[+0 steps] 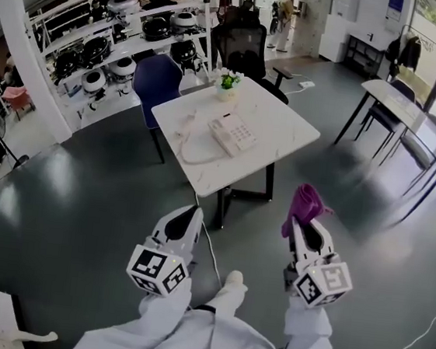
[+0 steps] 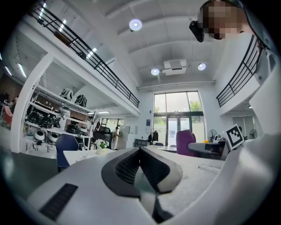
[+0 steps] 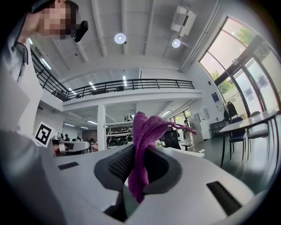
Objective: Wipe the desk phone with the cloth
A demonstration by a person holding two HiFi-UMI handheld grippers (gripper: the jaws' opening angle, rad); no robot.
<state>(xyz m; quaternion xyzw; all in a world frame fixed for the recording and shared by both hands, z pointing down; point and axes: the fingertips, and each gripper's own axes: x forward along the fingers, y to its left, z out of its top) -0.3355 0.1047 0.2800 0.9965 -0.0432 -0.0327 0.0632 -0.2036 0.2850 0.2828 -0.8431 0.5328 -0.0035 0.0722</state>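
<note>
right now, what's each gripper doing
left gripper: closed, nothing between the jaws
right gripper: closed on the purple cloth

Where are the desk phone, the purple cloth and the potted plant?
desk phone point(image 1: 240, 134): head view, on its keypad.
purple cloth point(image 3: 141, 132): right gripper view, on the bunched part above the jaws.
potted plant point(image 1: 229, 79): head view, on its leaves.

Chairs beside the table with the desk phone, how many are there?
2: a blue chair at the white table's far-left corner, and a black office chair behind its far edge. No others show there.
</note>
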